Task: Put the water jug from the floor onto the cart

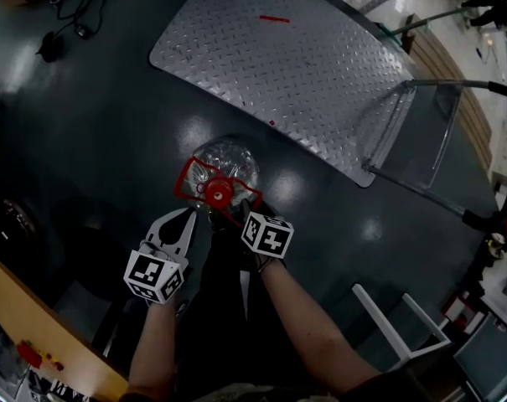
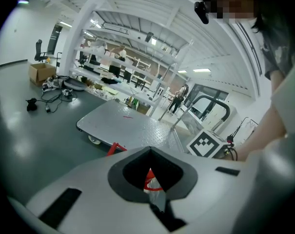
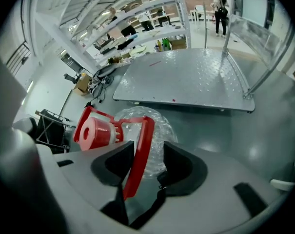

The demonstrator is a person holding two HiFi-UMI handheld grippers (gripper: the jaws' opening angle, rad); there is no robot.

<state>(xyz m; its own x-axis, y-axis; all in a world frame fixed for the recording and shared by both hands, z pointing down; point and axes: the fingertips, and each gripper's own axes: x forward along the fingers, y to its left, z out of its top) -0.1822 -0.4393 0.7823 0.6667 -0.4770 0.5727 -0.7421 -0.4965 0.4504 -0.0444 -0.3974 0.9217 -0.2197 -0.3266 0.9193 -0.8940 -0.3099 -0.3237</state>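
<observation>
- Clear plastic water jug [image 1: 229, 162] with a red screw cap [image 3: 93, 133] and a red plastic carrying handle [image 3: 143, 136]: it stands on the dark glossy floor [image 1: 111, 124], just near of the cart's near edge and not on the deck.
- Right gripper [image 3: 148, 155]: it points steeply down over the jug's top. The jaws stand wide, with one bar of the red handle running between the pads. There is a gap on either side, so no clamping is seen.
- Left gripper [image 2: 150, 152]: it is held flatter, just left of the handle. The jaw tips are drawn together, and red of the jug shows through the opening behind them. Contact with the jug cannot be told.
- Forearms: right forearm [image 1: 320, 325] and left forearm [image 1: 152, 342] both reach in from the near side, close together.
- Grey diamond-plate flat cart [image 1: 303, 65]: its deck is bare, and its tubular push handle [image 1: 454, 141] stands at the right end.
</observation>
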